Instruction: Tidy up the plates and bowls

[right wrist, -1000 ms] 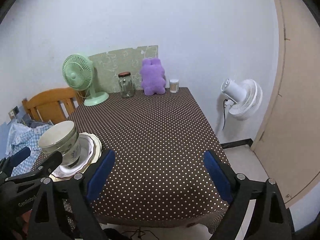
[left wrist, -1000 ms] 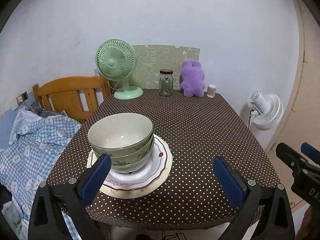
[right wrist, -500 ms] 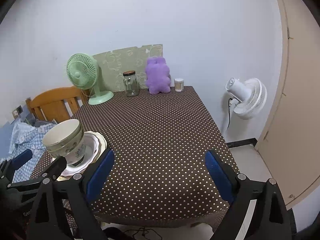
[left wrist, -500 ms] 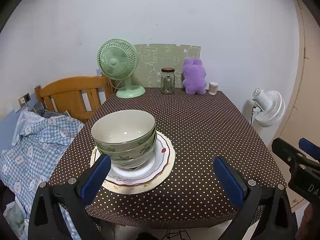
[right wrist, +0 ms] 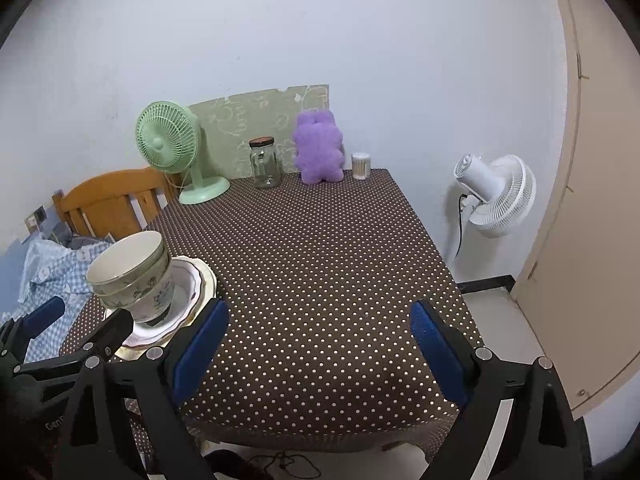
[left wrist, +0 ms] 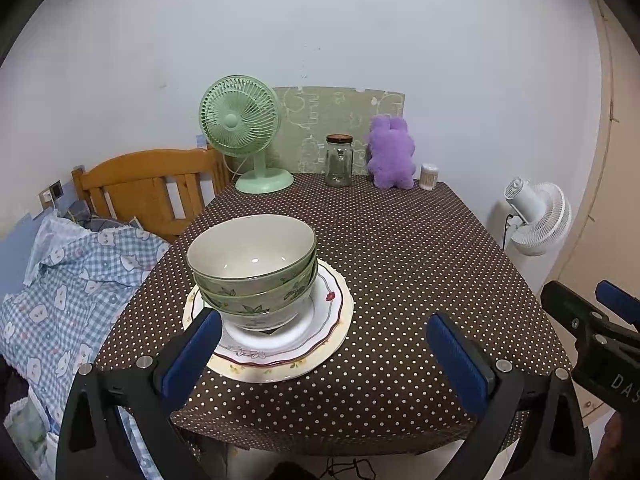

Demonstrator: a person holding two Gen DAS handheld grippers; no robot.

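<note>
While both of my grippers hang before the near edge of the counter (left wrist: 420, 256), neither one holds anything. My left gripper (left wrist: 324, 354) has its blue pads wide apart, and the stack of bowls (left wrist: 254, 270) stands just behind its left pad. I count three bowls nested together, and they sit on the plates (left wrist: 320, 336), which lie at the near left corner of the dotted cloth. My right gripper (right wrist: 320, 342) is also spread wide, over bare cloth, to the right of the plates. At the far edge I see a green fan (left wrist: 244, 132), a glass jar (left wrist: 339, 160) and a purple plush toy (left wrist: 391, 154).
</note>
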